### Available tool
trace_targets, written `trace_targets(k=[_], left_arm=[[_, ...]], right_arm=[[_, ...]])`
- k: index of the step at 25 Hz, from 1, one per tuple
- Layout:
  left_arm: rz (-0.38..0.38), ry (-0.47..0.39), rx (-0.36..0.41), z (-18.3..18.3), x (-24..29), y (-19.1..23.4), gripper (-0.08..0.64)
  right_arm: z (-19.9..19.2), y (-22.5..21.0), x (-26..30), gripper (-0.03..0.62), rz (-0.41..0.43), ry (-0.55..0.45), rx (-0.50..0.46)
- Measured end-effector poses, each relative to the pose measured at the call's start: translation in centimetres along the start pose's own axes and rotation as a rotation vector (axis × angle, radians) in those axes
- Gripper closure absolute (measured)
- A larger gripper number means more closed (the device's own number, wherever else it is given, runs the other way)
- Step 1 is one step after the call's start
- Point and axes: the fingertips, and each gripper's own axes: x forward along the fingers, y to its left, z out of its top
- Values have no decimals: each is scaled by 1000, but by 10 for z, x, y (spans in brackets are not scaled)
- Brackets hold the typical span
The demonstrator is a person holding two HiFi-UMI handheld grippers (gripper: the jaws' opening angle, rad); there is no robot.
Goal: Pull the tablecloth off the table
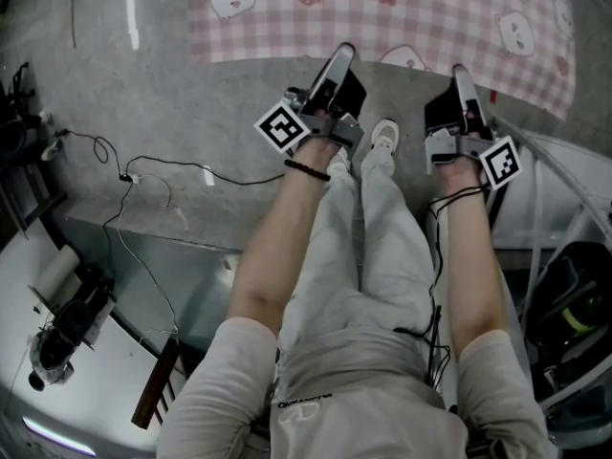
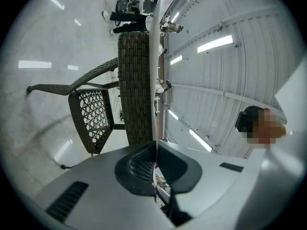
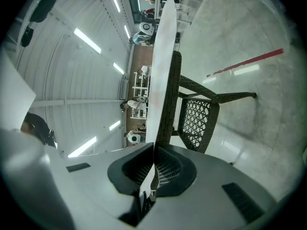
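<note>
The grey floor fills the upper left of the head view. The pink checked tablecloth spans the top of the frame, its near edge reaching both tools. A wicker chair stands behind the cloth, at centre in each gripper view. The left tool is clenched on the cloth's edge, top centre. The right tool also grips it, upper right.

Tablecloth, wicker chair ahead, floor open left
</note>
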Motion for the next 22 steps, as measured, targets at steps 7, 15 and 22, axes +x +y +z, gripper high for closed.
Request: trace_targets(k=[7, 15, 22], left_arm=[[5, 6, -12, 2, 0, 2, 557], [1, 16, -13, 1, 0, -1, 557], [-4, 17, -12, 2, 1, -3, 557]], right_arm=[[-2, 0, 1, 581, -24, -1, -5], [-1, 4, -1, 581, -28, -3, -18], [-1, 7, -1, 581, -24, -1, -24]])
